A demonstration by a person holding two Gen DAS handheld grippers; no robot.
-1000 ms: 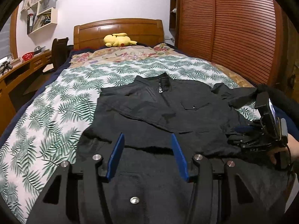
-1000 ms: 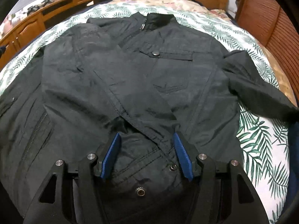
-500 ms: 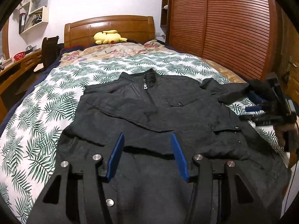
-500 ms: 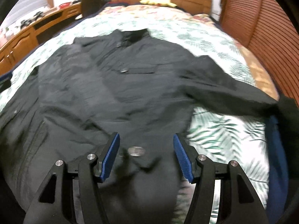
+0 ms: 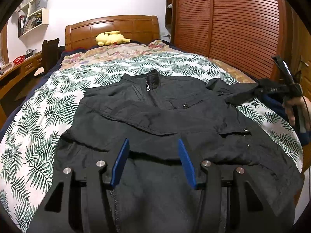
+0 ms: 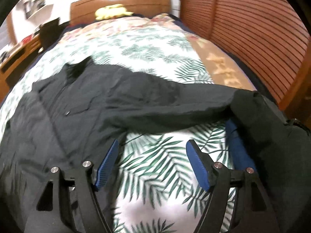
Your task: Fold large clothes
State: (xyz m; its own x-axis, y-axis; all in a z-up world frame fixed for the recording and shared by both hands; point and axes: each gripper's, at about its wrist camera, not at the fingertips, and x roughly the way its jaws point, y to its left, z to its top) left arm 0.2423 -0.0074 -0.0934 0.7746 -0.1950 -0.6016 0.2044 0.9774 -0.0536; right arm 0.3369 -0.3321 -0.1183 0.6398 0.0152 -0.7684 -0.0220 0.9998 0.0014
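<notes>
A black zip jacket (image 5: 165,120) lies face up on the bed, collar toward the headboard. One sleeve is folded across the chest; the other sleeve (image 6: 165,108) stretches out to the right edge of the bed. My left gripper (image 5: 153,155) is open and empty over the jacket's hem. My right gripper (image 6: 151,159) is open and empty above the bare sheet just below the outstretched sleeve. The left wrist view shows the right gripper (image 5: 272,91) at the bed's right side by the sleeve cuff.
The bed has a leaf-print sheet (image 5: 48,116) and a wooden headboard (image 5: 112,27) with a yellow plush toy (image 5: 111,37). A slatted wooden wardrobe (image 5: 233,23) stands along the right. A desk (image 5: 11,73) and chair (image 5: 49,52) are at the left.
My right gripper has swung right and away from the jacket's front to the sheet beside the outstretched sleeve. The left gripper has shifted only slightly over the hem.
</notes>
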